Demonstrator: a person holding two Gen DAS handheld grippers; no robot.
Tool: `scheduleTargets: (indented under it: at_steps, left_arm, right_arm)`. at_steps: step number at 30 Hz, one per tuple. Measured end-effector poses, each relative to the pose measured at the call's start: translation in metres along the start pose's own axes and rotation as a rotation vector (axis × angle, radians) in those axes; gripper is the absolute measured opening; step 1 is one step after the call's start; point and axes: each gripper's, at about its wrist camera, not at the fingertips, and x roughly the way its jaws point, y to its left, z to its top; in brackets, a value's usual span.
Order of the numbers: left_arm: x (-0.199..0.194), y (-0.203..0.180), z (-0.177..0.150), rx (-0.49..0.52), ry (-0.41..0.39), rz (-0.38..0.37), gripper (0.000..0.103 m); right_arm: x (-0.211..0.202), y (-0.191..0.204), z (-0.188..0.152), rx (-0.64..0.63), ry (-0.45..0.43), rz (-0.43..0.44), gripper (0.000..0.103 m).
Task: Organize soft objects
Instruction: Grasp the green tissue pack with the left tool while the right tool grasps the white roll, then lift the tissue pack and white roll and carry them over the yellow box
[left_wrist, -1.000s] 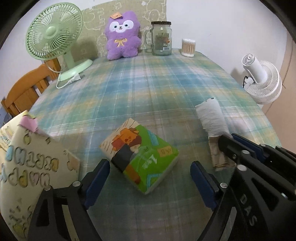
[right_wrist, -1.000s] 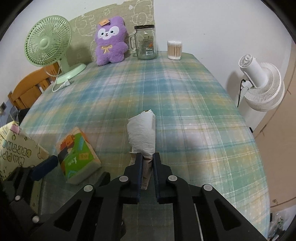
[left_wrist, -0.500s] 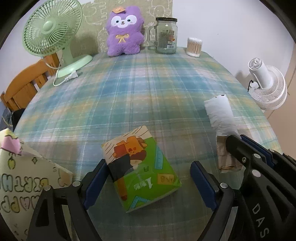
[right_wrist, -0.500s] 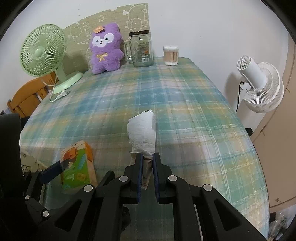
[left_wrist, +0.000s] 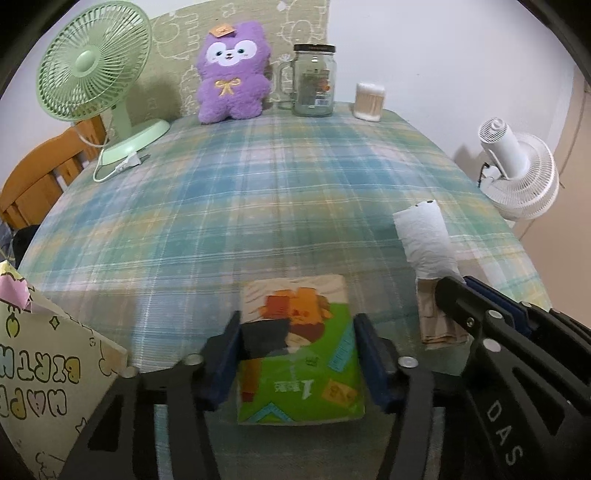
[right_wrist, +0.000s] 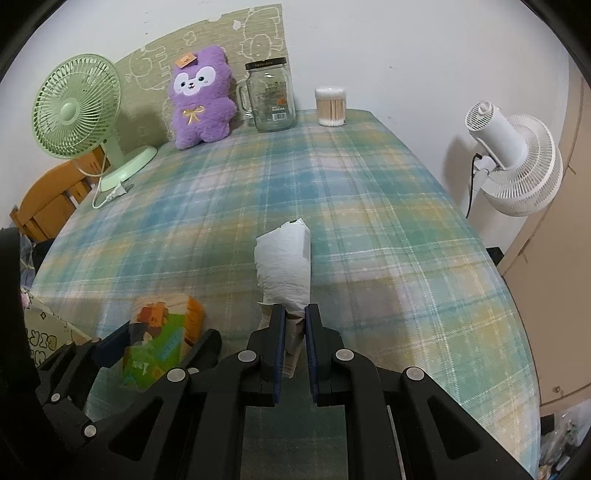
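Note:
A green and orange tissue pack (left_wrist: 299, 343) lies on the plaid tablecloth (left_wrist: 258, 184) near the front edge. My left gripper (left_wrist: 296, 321) straddles it; its jaws are closing and the blue pads touch both long sides of the pack. To the right, a white paper roll (right_wrist: 284, 262) with a flattened beige end lies on the cloth. My right gripper (right_wrist: 295, 314) is shut on that beige end. The right wrist view also shows the pack (right_wrist: 159, 332) between the left gripper's fingers (right_wrist: 114, 339).
At the back stand a purple plush (left_wrist: 231, 72), a green fan (left_wrist: 92, 62), a glass jar (left_wrist: 314, 81) and a cotton swab tub (left_wrist: 369, 101). A birthday gift bag (left_wrist: 48, 369) sits at front left. A white fan (left_wrist: 517, 173) and a wooden chair (left_wrist: 33, 184) flank the table.
The left gripper's wide-open jaws have come in against the tissue pack, which now lies straight between them. The right gripper stays shut on the paper roll.

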Motion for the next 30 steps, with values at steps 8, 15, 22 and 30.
scheduleTargets:
  at_steps: [8,15,22,30]
  left_arm:
    - [-0.007,-0.008,-0.008,0.033,-0.001,-0.003,0.051]
    - [-0.016,-0.017,-0.017,0.057,0.009,-0.027,0.050]
    - [-0.034,-0.025,-0.023,0.088,-0.017,-0.032,0.049]
    - [-0.056,-0.033,-0.028,0.110,-0.047,-0.034,0.049]
  right_arm:
    - [-0.009,-0.007,-0.011,0.010,0.001,-0.009,0.014]
    - [-0.022,-0.013,-0.021,0.025,-0.004,-0.016,0.014]
    - [-0.041,-0.019,-0.030,0.046,-0.024,-0.017,0.014]
    - [-0.066,-0.022,-0.037,0.055,-0.056,-0.027,0.014]
